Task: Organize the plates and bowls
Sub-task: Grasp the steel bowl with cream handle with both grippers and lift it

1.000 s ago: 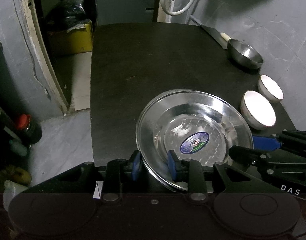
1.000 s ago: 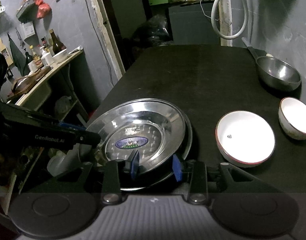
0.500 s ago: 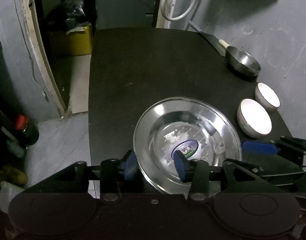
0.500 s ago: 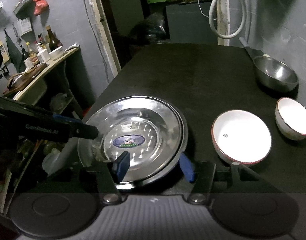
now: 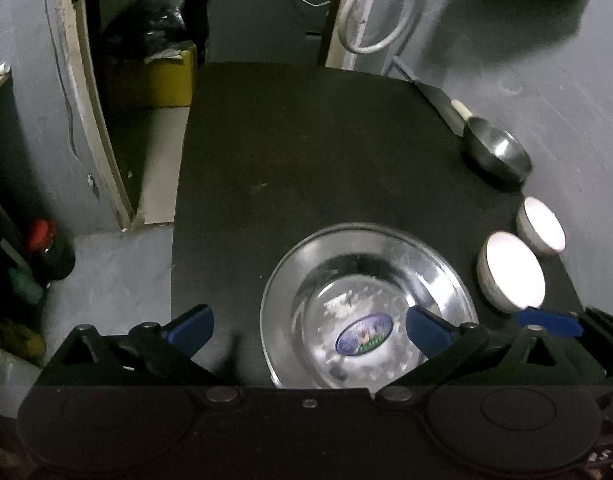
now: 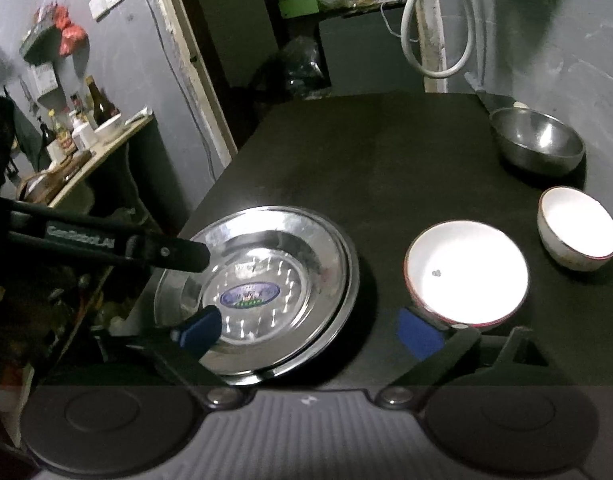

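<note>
Two stacked steel plates (image 5: 366,300) with a blue oval sticker lie on the black table near its front edge; they also show in the right wrist view (image 6: 266,284). My left gripper (image 5: 310,330) is open, held above the plates' near rim. My right gripper (image 6: 308,334) is open, above the plates' right rim. A large white bowl (image 6: 466,272) and a smaller white bowl (image 6: 576,226) sit right of the plates. A steel bowl (image 6: 536,144) stands behind them.
The black table (image 5: 306,140) ends at a drop on the left with floor, bottles and a doorway beyond. A grey wall runs along the right. A knife (image 5: 446,104) lies behind the steel bowl. A side counter with bottles (image 6: 78,128) stands left.
Both grippers have let go of the plate rim and opened wide. The top plate has settled onto the lower one. Both grippers have drawn back and up.
</note>
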Demonstrator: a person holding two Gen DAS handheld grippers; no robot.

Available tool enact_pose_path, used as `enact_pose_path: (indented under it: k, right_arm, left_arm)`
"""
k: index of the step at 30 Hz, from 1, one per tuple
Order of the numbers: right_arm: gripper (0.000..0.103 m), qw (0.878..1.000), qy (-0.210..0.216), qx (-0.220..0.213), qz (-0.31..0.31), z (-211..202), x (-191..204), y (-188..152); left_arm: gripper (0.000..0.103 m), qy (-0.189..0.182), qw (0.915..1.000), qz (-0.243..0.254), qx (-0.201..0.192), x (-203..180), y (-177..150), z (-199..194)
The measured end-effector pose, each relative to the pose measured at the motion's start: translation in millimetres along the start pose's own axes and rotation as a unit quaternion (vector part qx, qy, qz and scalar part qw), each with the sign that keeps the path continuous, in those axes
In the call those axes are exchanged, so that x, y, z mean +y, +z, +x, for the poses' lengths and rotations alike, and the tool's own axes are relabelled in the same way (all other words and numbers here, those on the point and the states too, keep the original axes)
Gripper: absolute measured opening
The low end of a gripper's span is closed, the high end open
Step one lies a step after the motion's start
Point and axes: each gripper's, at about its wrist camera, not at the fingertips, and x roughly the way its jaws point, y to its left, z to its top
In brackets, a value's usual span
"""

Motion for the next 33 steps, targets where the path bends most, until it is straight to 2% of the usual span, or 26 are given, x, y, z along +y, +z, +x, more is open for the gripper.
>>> enact_pose_path:
  k: [3, 7, 11, 18, 23, 25, 27, 33]
  right_arm:
    - [0.103, 0.999, -0.012, -0.032, 0.011, -8, -10, 7]
    - [0.103, 0.995, -0.049, -0.078, 0.039, -16, -33, 24]
    - [0.103, 0.990, -0.077, -0.079, 0.089, -8, -67, 45]
    - [0.103, 0.975, -0.127, -0.100, 0.153, 8, -118, 74]
    - [0.102, 0.963, -0.167, -0.107, 0.180, 28, -144, 86]
    - [0.095, 0.960, -0.167, -0.108, 0.196, 34, -153, 88]
    - [0.089, 0.959, -0.167, -0.109, 0.204, 40, -160, 90]
    - [0.084, 0.954, -0.191, -0.107, 0.206, 53, -167, 96]
  left_arm:
    - [0.102, -0.009, 0.9996, 0.000, -0.027, -1, 8, -2]
    - [0.102, -0.021, 0.9985, 0.008, -0.050, -10, 31, 6]
    - [0.102, -0.041, 0.9972, 0.027, -0.055, -30, 70, 27]
    - [0.102, -0.087, 0.9871, 0.097, -0.092, -87, 145, 79]
    - [0.102, -0.113, 0.9846, 0.107, -0.079, -129, 189, 135]
    - [0.102, -0.108, 0.9862, 0.108, -0.064, -145, 201, 157]
    - [0.102, -0.102, 0.9870, 0.113, -0.051, -159, 206, 174]
    - [0.102, -0.108, 0.9853, 0.129, -0.032, -177, 205, 200]
